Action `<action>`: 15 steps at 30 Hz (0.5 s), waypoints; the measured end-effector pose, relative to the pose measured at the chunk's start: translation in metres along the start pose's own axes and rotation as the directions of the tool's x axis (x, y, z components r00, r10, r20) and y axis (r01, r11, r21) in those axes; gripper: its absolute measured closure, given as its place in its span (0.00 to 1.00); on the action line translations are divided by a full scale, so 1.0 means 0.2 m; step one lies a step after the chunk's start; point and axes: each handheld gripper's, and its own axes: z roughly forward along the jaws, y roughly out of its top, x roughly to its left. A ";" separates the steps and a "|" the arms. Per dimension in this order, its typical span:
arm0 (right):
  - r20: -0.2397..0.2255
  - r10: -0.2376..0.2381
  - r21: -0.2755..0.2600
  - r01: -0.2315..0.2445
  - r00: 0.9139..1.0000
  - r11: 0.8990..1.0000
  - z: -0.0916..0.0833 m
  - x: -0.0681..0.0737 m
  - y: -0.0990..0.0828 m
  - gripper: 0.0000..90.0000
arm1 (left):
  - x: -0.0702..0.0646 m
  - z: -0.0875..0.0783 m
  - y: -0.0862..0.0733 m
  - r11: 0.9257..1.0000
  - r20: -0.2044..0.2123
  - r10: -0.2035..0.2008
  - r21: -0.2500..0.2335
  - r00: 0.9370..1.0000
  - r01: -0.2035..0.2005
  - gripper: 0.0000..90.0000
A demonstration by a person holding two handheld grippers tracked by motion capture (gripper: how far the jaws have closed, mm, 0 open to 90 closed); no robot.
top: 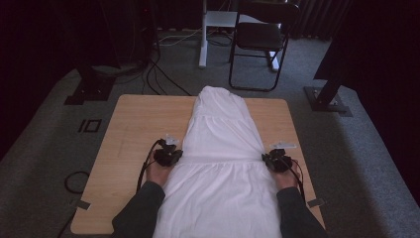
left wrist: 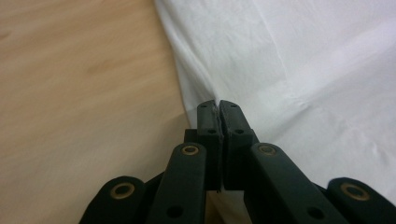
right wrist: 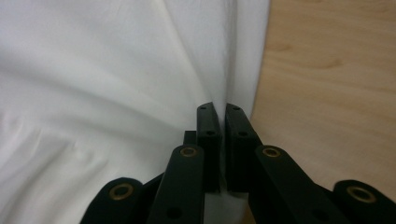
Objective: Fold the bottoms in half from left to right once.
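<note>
A white garment (top: pixel 220 148) lies lengthwise down the middle of the wooden table (top: pixel 133 124), its wide hem hanging toward the person. My left gripper (top: pixel 171 154) sits at the cloth's left edge, about halfway along. In the left gripper view its jaws (left wrist: pixel 218 105) are shut, pinching the edge of the white garment (left wrist: pixel 303 70) between them. My right gripper (top: pixel 275 159) sits at the opposite edge. In the right gripper view that gripper (right wrist: pixel 221 108) is shut on a fold of the white garment (right wrist: pixel 116 79), which runs between the pads.
Bare wood (left wrist: pixel 74 93) lies left of the cloth and more wood (right wrist: pixel 327 84) right of it. Beyond the table stand a black folding chair (top: pixel 262 39), a white stand leg (top: pixel 203 34), dark stand bases (top: pixel 94 89) and floor cables (top: pixel 158 74).
</note>
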 end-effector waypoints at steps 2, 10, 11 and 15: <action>-0.030 -0.009 0.008 0.009 1.000 1.000 -0.05 0.04 -0.05 0.95 | 0.00 -0.06 -0.07 1.000 0.006 -0.010 -0.008 1.000 0.011 0.98; -0.095 -0.078 0.029 0.081 0.992 0.996 -0.25 0.19 -0.25 0.96 | -0.09 -0.30 -0.34 1.000 0.053 0.011 -0.006 0.999 -0.011 0.97; -0.102 -0.075 0.029 0.078 0.992 0.997 -0.27 0.21 -0.27 0.96 | -0.11 -0.32 -0.36 1.000 0.059 0.014 -0.002 0.998 -0.014 0.97; -0.145 -0.079 0.051 0.087 0.986 0.995 -0.34 0.25 -0.34 0.94 | -0.13 -0.38 -0.42 1.000 0.046 0.021 -0.005 0.999 -0.021 0.88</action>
